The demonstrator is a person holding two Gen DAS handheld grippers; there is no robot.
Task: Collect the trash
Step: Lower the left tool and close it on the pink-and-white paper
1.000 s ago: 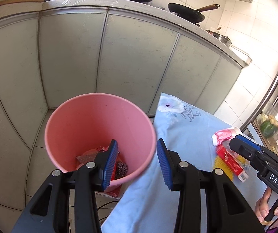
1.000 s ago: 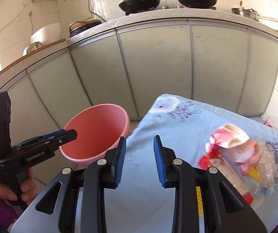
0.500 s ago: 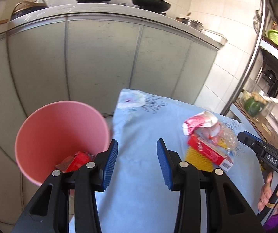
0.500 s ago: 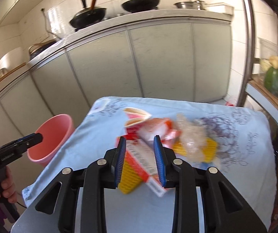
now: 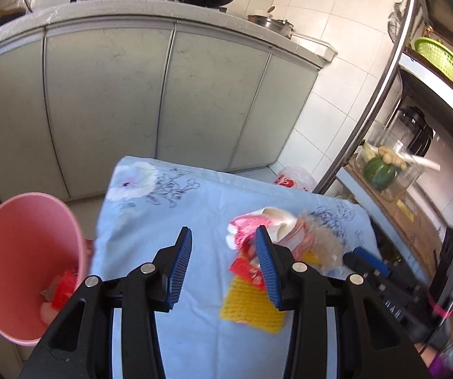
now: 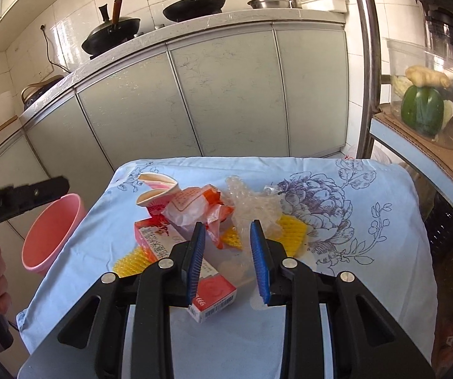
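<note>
Table (image 6: 337,284): draped in a pale blue flowered cloth, carrying the trash.
Pink bin (image 5: 21,252): beside the table's left edge, mouth up to catch drops, some wrappers already inside.
Trash pile (image 6: 201,214): mid-table, a red carton, wrappers, clear plastic, yellow mesh.
Right tongs (image 6: 228,252): spread, empty, poised over the pile.
Left tongs (image 5: 223,265): spread, empty, between bin and pile.

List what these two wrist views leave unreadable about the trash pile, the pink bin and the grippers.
- Pink bin contents: left wrist view shows red scraps at the bottom, too blurred to identify; right wrist view shows no contents.
- Red carton: right wrist view, its middle hidden behind the right gripper; print too small to read.
- Yellow mesh: its extent under the pile is hidden in both views.
- Left gripper: open, and its right finger covers part of the pile.
</note>
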